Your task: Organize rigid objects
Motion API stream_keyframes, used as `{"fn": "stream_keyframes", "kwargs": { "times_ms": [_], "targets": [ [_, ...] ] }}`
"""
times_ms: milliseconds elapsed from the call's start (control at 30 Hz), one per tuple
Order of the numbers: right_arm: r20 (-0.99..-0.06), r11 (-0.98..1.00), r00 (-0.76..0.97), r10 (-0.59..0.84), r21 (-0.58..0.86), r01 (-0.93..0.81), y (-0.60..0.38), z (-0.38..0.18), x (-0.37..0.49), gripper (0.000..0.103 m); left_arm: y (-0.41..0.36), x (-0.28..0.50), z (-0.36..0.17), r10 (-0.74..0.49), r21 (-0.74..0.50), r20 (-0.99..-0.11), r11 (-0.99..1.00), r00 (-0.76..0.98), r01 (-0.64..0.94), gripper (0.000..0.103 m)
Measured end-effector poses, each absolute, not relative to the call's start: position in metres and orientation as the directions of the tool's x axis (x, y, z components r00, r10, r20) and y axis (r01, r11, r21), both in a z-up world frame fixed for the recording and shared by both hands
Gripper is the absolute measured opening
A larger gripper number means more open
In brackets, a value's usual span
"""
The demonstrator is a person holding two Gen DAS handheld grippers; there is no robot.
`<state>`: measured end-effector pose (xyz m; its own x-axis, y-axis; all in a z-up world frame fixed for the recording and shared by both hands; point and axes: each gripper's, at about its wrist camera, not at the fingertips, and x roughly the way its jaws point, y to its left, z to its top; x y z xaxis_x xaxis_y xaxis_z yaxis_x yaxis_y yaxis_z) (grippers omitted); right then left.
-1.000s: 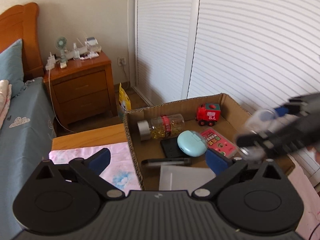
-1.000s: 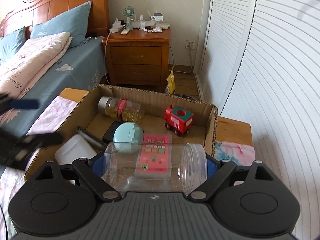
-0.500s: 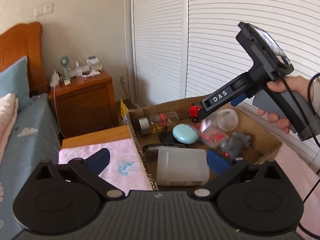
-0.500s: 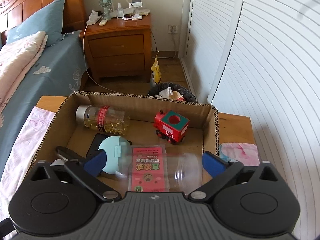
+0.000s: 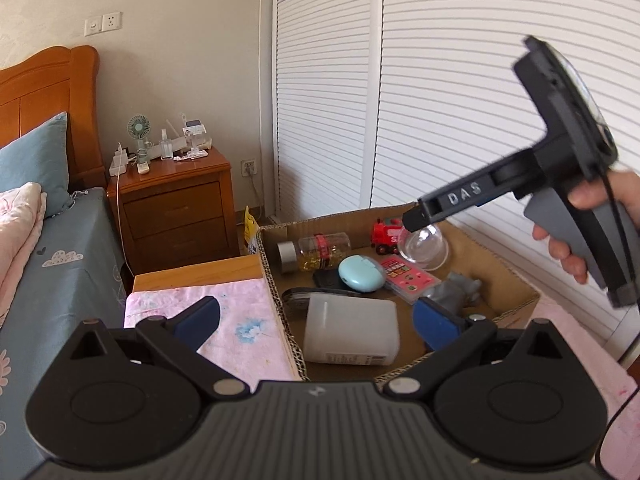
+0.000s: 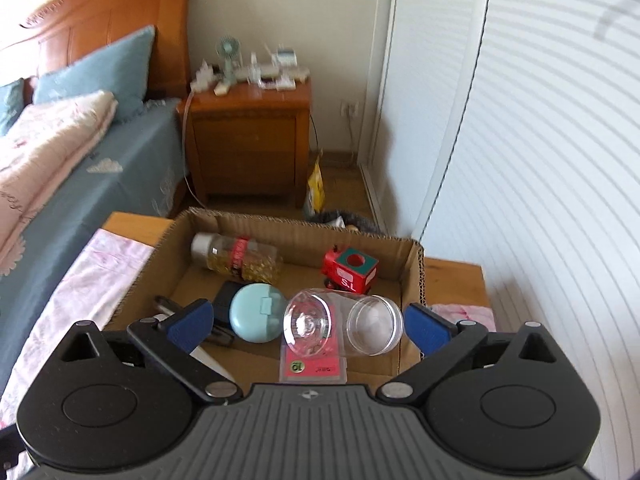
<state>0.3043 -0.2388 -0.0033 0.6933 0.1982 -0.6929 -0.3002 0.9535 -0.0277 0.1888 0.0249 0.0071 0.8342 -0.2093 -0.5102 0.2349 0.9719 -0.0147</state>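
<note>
A cardboard box [image 6: 416, 268] [image 5: 516, 280] holds a clear plastic jar [image 6: 344, 326] [image 5: 424, 246] lying on its side on a pink card [image 6: 314, 368], beside a red toy train [image 6: 350, 270], a teal round case [image 6: 256, 316], a bottle of yellow capsules [image 6: 240, 258] and a white plastic container [image 5: 352, 330]. My right gripper [image 6: 306, 324] is open above the box, apart from the jar; it also shows in the left wrist view [image 5: 416, 220]. My left gripper [image 5: 316, 320] is open and empty above the box's near left edge.
The box sits on a wooden table with a pink floral cloth [image 5: 224, 312]. A bed [image 6: 80, 152] lies to the left, a wooden nightstand [image 6: 248, 140] stands behind, and white louvred doors [image 6: 540, 160] are at the right. A grey object [image 5: 460, 292] lies in the box.
My right gripper opened and let go of the clear jar, which now lies in the box, then rose. My left gripper pulled back and up.
</note>
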Motion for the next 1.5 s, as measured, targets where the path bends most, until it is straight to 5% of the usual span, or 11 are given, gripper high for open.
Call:
{"fn": "stream_keyframes", "kwargs": {
  "times_ms": [767, 1500],
  "targets": [
    [-0.634, 0.985, 0.754, 0.171, 0.1, -0.14, -0.277, -0.001, 0.129, 0.103, -0.01, 0.118, 0.016, -0.035, 0.001, -0.617, 0.999, 0.786, 0.046, 0.102],
    [-0.677, 0.992, 0.725, 0.125, 0.105, -0.073, -0.285, -0.012, 0.096, 0.103, -0.023, 0.102, 0.026, -0.001, 0.007, -0.652, 1.0, 0.758, 0.007, 0.102]
  ]
}}
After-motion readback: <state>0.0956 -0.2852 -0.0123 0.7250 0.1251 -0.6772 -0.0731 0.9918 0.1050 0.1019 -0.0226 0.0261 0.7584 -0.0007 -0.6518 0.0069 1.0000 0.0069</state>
